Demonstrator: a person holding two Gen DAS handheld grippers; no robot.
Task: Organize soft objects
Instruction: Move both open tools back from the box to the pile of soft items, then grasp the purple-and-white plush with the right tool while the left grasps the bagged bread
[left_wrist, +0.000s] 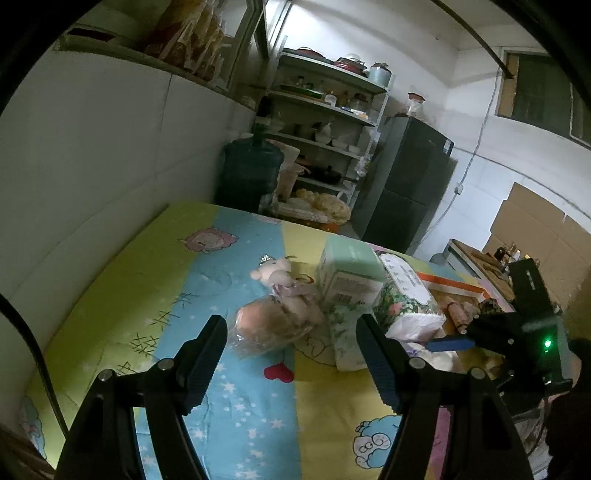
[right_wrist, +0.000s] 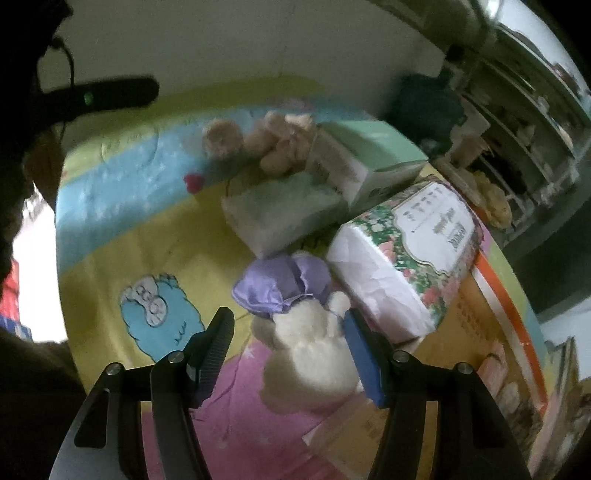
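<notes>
On the cartoon bedsheet (left_wrist: 155, 295) lies a pile of soft things. A clear bag with a tan plush (left_wrist: 269, 328) sits just beyond my left gripper (left_wrist: 291, 347), which is open and holds nothing. A pink plush (left_wrist: 275, 273) lies behind the bag. Beside them are a green tissue box (left_wrist: 351, 269), a floral tissue pack (left_wrist: 406, 295) and a pale green soft pack (left_wrist: 345, 339). A white plush with a purple bow (right_wrist: 306, 350) lies between the fingers of my right gripper (right_wrist: 286, 325), which is open. Its blue pad (right_wrist: 364, 354) is at the plush's ear, while the left finger (right_wrist: 218, 339) stands apart.
A white wall (left_wrist: 110, 166) borders the bed on the left. Past the bed's far end stand a water jug (left_wrist: 251, 173), a loaded shelf rack (left_wrist: 325, 122) and a dark fridge (left_wrist: 406, 184). An orange-edged flat box (right_wrist: 495, 314) lies under the floral pack (right_wrist: 406, 258).
</notes>
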